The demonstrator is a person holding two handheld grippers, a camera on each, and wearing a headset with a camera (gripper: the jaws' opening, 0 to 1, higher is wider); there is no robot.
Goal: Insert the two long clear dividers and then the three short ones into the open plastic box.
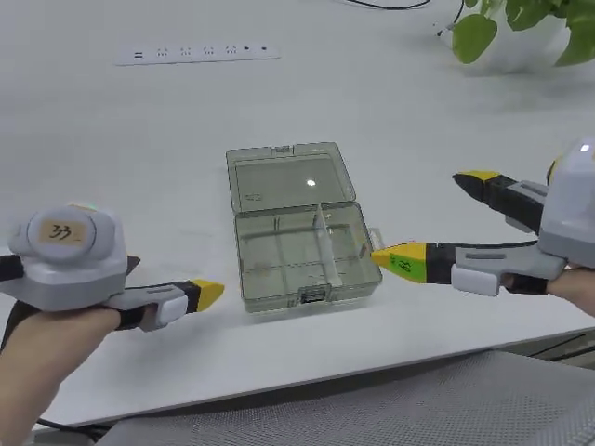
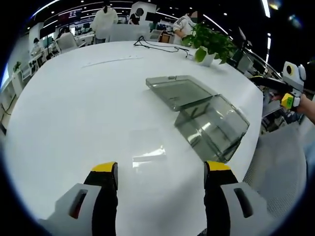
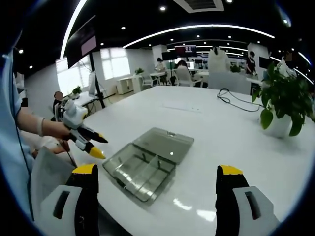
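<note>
Left gripper (image 2: pixel 161 169) pale grey with orange "33" label (image 1: pixel 61 233), right gripper (image 3: pixel 160 172) alike, black fingers (image 2: pixel 104 206), yellow tips (image 2: pixel 104 167)

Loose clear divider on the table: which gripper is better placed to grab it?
Left, probably. The clear divider lies just ahead of the open left gripper; the right gripper sits beyond the box.

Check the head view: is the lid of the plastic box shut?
No: the lid lies folded back flat on the table behind the open plastic box.
</note>
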